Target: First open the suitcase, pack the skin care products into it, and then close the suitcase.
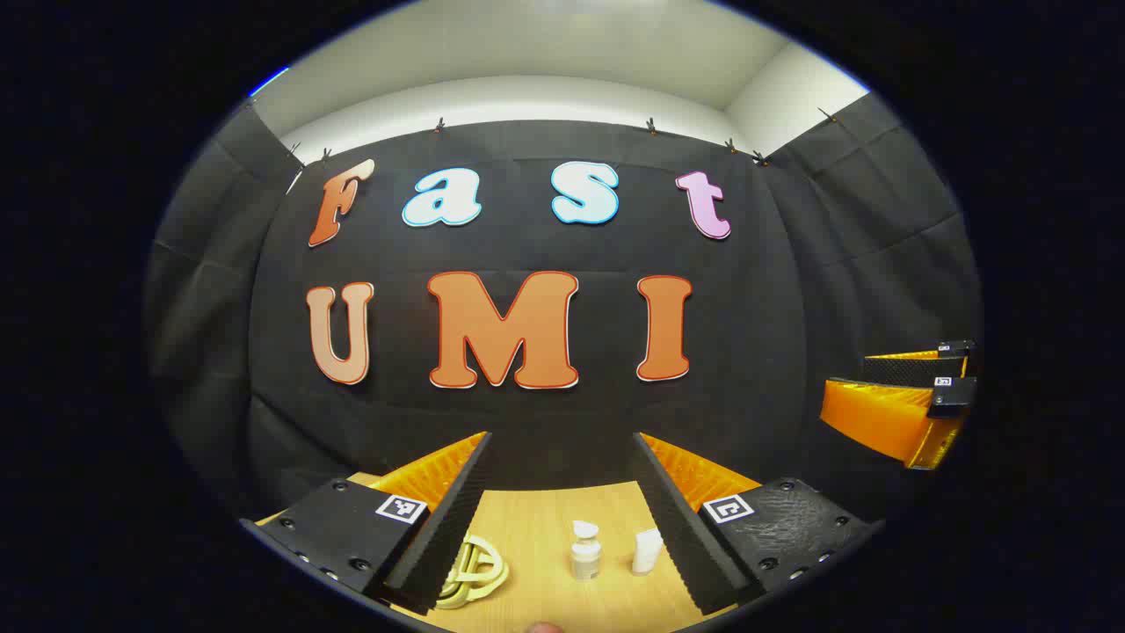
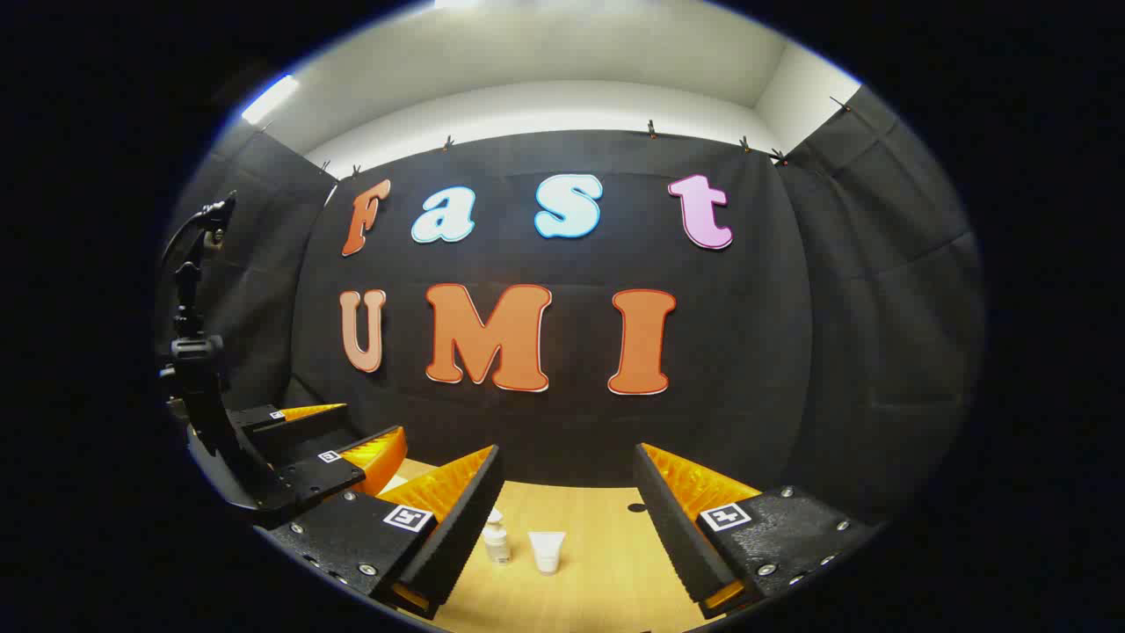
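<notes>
Left gripper (image 1: 562, 492): hanging above the near part of the wooden bench (image 1: 527, 519), jaws standing wide apart, gripping nothing. In the right gripper view it is showing at the far left (image 2: 338, 448), its fingers likewise parted, with a black handle frame rising behind it.

Right gripper (image 2: 567, 492): hanging over the bench (image 2: 598, 527), jaws spread wide, nothing sitting between them. In the left gripper view it is appearing at the far right (image 1: 914, 396), raised well clear of the bench; whether its fingers are parted is hard to tell there.

Skin care items: a small pump bottle (image 1: 585, 549) is standing upright on the bench towards its near edge, and a white tube (image 1: 648, 551) is standing just beside it, the two apart. In the right gripper view the bottle (image 2: 496, 538) and the tube (image 2: 547, 551), cap down, are standing side by side.

Pale looped object (image 1: 475, 571): lying flat on the bench near the left gripper's left finger, partly hidden by it; what it is cannot be told.

Small dark spot (image 2: 637, 508): lying on the bench near its back edge.
</notes>
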Demonstrator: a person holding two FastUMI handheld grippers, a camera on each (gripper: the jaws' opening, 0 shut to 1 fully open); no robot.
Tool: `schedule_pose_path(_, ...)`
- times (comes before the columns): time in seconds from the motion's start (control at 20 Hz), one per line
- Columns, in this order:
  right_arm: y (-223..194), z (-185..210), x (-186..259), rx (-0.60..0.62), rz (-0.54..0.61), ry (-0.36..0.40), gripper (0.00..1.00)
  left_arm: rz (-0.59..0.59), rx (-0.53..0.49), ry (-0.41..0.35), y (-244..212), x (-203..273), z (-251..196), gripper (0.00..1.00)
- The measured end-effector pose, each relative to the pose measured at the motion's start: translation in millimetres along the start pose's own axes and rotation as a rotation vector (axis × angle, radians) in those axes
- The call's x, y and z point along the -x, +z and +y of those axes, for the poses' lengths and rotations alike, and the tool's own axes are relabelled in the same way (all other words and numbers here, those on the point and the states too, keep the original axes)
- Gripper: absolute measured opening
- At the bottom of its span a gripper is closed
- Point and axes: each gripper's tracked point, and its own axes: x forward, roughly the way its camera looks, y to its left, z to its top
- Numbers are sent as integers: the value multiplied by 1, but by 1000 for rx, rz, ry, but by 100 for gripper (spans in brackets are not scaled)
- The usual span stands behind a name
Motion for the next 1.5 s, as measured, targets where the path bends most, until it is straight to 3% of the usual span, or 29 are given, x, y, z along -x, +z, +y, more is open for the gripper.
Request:
schedule_pose_path(0.05, 3, 10, 0, 12, -8, 6, 98, 6, -4, -10, 1, 2, 4, 100)
schedule_pose_path(0.2, 0, 33, -10, 34, -2, 4, 92, 15, 9, -63, 0, 0, 16, 100)
schedule_pose_path(0.5, -5, 71, -40, 24, -15, -59, 95, -25, 26, -108, 11, -14, 54, 98)
schedule_pose_path(0.7, -15, 71, -51, 42, 5, -120, 92, -38, 53, -126, 6, -24, 72, 100)
schedule_pose_path(0.75, -17, 68, -52, 45, 10, -135, 95, -41, 58, -126, 5, -26, 77, 98)
schedule_pose_path(1.05, -33, 62, -54, 90, 32, -138, 92, -34, 62, -42, -9, -24, 106, 98)
schedule_pose_path(1.35, -56, 77, -65, 106, 64, -55, 95, -92, -18, 23, 0, -15, 119, 98)
schedule_pose_path(1.5, -61, 76, -73, 87, 64, -40, 95, -46, -47, 33, -24, -23, 115, 98)
